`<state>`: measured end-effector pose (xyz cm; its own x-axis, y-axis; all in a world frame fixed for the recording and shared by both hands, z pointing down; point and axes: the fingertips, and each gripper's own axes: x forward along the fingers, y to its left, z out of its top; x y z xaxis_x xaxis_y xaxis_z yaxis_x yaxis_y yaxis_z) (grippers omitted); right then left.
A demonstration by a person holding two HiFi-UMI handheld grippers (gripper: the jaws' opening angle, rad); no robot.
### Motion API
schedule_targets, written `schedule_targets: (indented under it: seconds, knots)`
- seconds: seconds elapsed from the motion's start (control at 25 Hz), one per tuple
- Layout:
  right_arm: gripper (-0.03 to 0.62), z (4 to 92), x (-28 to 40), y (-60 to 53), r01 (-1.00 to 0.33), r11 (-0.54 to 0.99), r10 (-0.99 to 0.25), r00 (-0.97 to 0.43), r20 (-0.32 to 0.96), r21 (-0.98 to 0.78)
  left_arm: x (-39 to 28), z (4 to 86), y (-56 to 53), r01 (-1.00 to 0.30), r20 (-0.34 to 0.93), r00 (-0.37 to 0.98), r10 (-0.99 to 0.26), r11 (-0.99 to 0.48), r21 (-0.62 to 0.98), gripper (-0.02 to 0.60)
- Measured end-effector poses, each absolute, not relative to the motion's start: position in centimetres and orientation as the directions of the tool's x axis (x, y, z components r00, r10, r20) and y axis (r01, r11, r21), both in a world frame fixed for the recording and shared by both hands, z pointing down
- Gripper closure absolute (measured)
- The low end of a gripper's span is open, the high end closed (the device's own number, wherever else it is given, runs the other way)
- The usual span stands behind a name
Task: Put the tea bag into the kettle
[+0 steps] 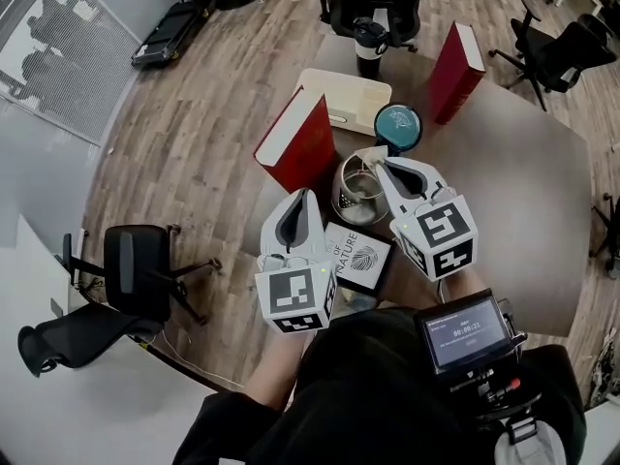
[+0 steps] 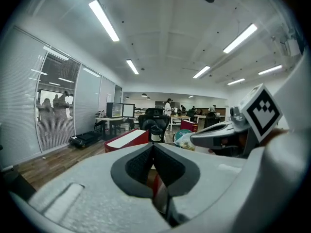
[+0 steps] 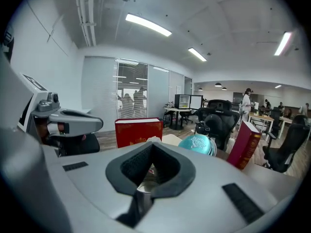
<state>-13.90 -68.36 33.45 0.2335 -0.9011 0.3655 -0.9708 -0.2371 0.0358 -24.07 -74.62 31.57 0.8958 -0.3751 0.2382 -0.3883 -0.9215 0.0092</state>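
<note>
Head view: round glass-and-steel kettle (image 1: 356,194) standing open near the middle of the grey table (image 1: 523,182), just beside an upright red hardback book (image 1: 302,145). Teal round lid (image 1: 398,127) clear of the mouth, just behind it; whether attached to the kettle or set down, not determinable. Placement judged to leave the opening free.

Right tongs (image 1: 378,166) closed on a small pale tea bag (image 1: 368,154), tips poised at the far rim of the kettle. Tea bag thus in the air at the mouth, not yet inside so far as can be judged. Right gripper view: pads together, a white-and-red scrap pinched at the very tip, steel rim directly beneath. Tip pinch judged deliberate, letting the bag hang clear for a straight drop.

Left tongs (image 1: 302,196) closed on nothing, near the kettle's near side but apart from it. Left gripper view: pads met at the tip, only a red sliver of background in the lower gap. Held close probably to steady the kettle if required.

Printed booklet (image 1: 356,256) flat on the table between the two grippers, no part in the work.

Step in hand: release over the opening. Risk: bag catching on the rim.
</note>
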Motion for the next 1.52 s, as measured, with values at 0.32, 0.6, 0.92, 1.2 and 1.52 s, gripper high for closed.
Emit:
schedule_targets:
  seconds: [0.32, 0.6, 0.92, 1.2, 1.52]
  knots:
    - [0.586, 37.8, -14.1, -69.1, -0.966, -0.257, -0.869, 0.236, 0.435, 0.010, -24.7, 32.7, -75.4, -0.392, 0.255, 0.893, -0.370, -0.919, 0.036, 0.578]
    - [0.586, 40.8, -14.4, -69.0, -0.965, -0.262, -0.841, 0.235, 0.486, 0.013, -24.9, 33.1, -75.2, -0.392, 0.259, 0.893, -0.368, -0.919, 0.047, 0.577]
    - [0.586, 42.0, -14.1, -68.7, -0.963, -0.269, -0.827, 0.248, 0.505, 0.031, -25.1, 33.3, -75.0, -0.397, 0.264, 0.890, -0.372, -0.917, 0.046, 0.577]
    - [0.585, 42.0, -13.9, -68.9, -0.956, -0.292, -0.830, 0.265, 0.492, 0.023, -24.8, 33.2, -74.5, -0.379, 0.262, 0.898, -0.354, -0.924, 0.048, 0.577]
    - [0.583, 42.6, -14.0, -69.1, -0.956, -0.293, -0.829, 0.260, 0.496, 0.011, -24.6, 33.7, -74.4, -0.375, 0.270, 0.897, -0.350, -0.926, 0.046, 0.577]
